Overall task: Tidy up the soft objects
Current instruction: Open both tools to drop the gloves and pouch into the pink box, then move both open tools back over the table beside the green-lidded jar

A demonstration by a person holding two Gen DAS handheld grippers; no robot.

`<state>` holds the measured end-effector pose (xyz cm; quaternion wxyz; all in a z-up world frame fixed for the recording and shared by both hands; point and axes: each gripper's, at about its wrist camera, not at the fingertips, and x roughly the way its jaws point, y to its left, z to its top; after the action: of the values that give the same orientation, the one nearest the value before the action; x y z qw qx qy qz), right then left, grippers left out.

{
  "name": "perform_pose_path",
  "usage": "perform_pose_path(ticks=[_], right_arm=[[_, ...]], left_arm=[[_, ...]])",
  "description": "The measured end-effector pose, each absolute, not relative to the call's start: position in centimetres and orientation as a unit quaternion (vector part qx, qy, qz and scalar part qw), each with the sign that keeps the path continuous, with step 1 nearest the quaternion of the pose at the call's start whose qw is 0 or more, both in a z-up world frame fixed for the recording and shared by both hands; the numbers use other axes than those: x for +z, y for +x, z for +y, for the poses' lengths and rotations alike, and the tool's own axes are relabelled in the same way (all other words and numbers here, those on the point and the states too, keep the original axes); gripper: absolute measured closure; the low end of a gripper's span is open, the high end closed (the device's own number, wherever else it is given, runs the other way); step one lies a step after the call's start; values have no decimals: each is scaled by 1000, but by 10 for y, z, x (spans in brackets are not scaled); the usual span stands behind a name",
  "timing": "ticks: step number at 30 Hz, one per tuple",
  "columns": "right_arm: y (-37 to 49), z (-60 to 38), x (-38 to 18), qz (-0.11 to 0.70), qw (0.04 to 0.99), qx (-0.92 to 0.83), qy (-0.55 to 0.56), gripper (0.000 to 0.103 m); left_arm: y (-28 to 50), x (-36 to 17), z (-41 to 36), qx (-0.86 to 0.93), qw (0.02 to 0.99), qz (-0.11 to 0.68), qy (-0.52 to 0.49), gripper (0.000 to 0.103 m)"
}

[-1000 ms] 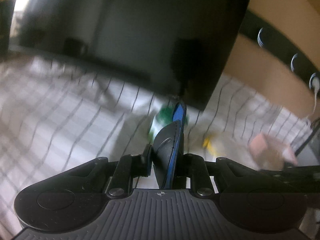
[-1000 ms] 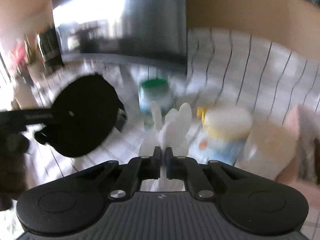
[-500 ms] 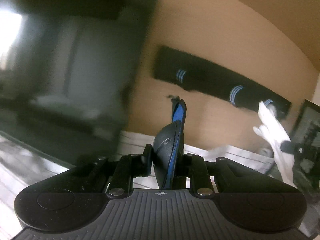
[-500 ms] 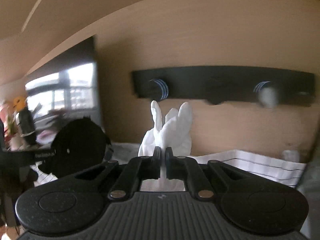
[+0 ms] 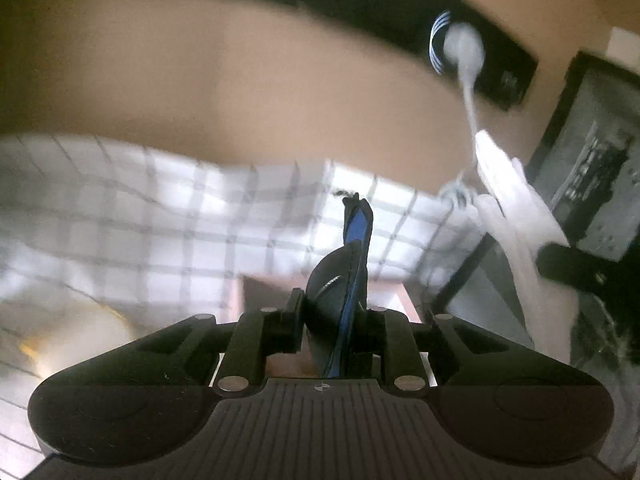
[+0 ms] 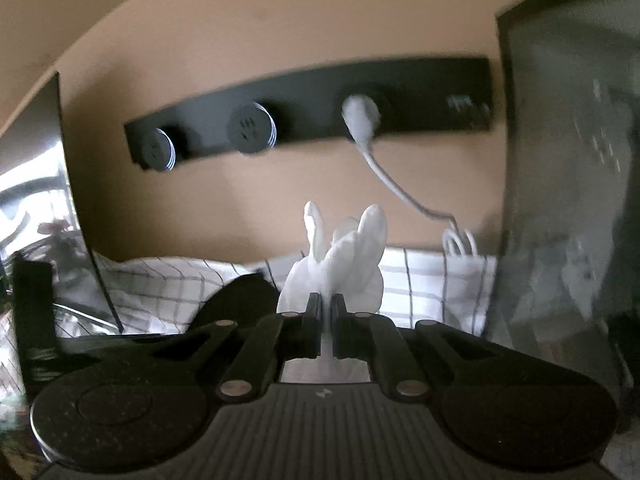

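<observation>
My left gripper (image 5: pixel 334 312) is shut on a flat black and blue soft item (image 5: pixel 348 268) that stands up between its fingers, above a checked cloth (image 5: pixel 160 216). My right gripper (image 6: pixel 326 316) is shut on a white fabric piece (image 6: pixel 344 256) with finger-like tips. In the left wrist view that white fabric (image 5: pixel 516 216) hangs at the right edge. In the right wrist view a dark rounded shape (image 6: pixel 236 300), apparently the left gripper's body, sits low and to the left of the white fabric.
A black socket strip (image 6: pixel 420 96) runs along the tan wall, with a white plug (image 6: pixel 360 116) and its cable coiled on the checked cloth (image 6: pixel 420 280). A dark framed panel (image 6: pixel 560 184) stands at the right. A pink box (image 5: pixel 272 292) and a pale round container (image 5: pixel 80 328) lie below the left gripper.
Both views have swung from the table with tubs and a dark screen to the wall with the socket strip. Each gripper has kept hold of its item.
</observation>
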<state>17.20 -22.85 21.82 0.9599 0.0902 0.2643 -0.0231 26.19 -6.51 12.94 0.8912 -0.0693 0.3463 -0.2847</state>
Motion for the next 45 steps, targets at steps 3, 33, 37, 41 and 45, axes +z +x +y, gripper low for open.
perform_pose_path(ticks=[3,33,37,41,45], right_arm=[[173,-240,202,278,954,-37,103,98],[276,-220,56,438,890,-27,123,96],[257,-211,82,412,905,5,106,53],[251,-193,100,422,899,79,89,39],[280,-174,76,491,869,49,33,39]], left_arm=[[262,104,-83,-268,887,374,-47,80],[189,145,76,-180,924,327,-83,77],[169,125,115,-154,919,349,-98,77],[155,105,148,-130,913,368,-119,77],[144,91,170,-115,908,377,-143,77]])
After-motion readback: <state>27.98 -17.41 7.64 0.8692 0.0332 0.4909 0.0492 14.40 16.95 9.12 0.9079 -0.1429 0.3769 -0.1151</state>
